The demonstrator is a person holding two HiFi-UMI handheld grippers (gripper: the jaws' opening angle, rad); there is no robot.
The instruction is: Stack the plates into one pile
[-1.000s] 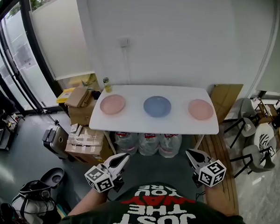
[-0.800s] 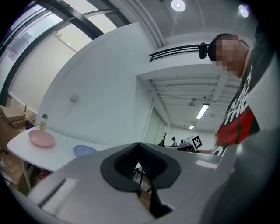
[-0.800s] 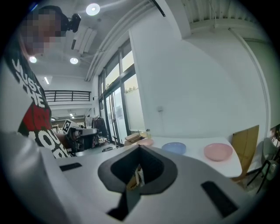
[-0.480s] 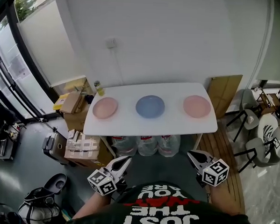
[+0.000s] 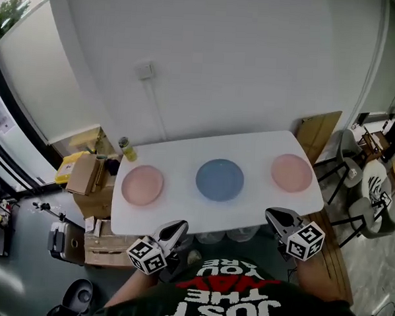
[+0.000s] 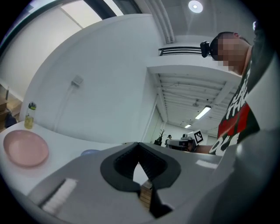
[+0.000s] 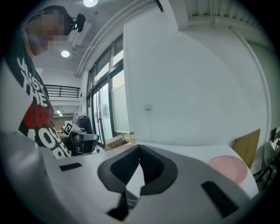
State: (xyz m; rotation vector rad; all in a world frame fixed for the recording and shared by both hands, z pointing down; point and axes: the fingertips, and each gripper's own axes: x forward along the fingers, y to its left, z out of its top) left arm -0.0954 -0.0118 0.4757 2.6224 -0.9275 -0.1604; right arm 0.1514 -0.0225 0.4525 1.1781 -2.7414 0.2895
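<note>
at the far left, cardboard boxes sit on the floor beside the white worktop. a small bottle stands upright on the worktop's back left corner.

three round plates lie flat on the worktop, hollow side up, each apart from the others. being round, none has a long axis of its own. the row they form runs along the worktop's length, rising a little toward the right in the head view.

the left pink plate lies near the left end, just in front of the bottle. the left tongs hang at the near edge of the worktop, below the gap between this plate and the next. their tips point up toward the worktop, and their jaws are closed tip to tip on themselves. the left gripper view shows this pink plate at its left and the bottle behind it.

the blue plate lies in the middle of the worktop.

the right tongs hover at the near edge, between the blue plate and the last one. they also point toward the worktop, with jaws closed on themselves. the right pink plate lies near the right end, and appears in the right gripper view to the right of the jaws.

a cardboard sheet leans against the wall past the worktop's right end.
</note>
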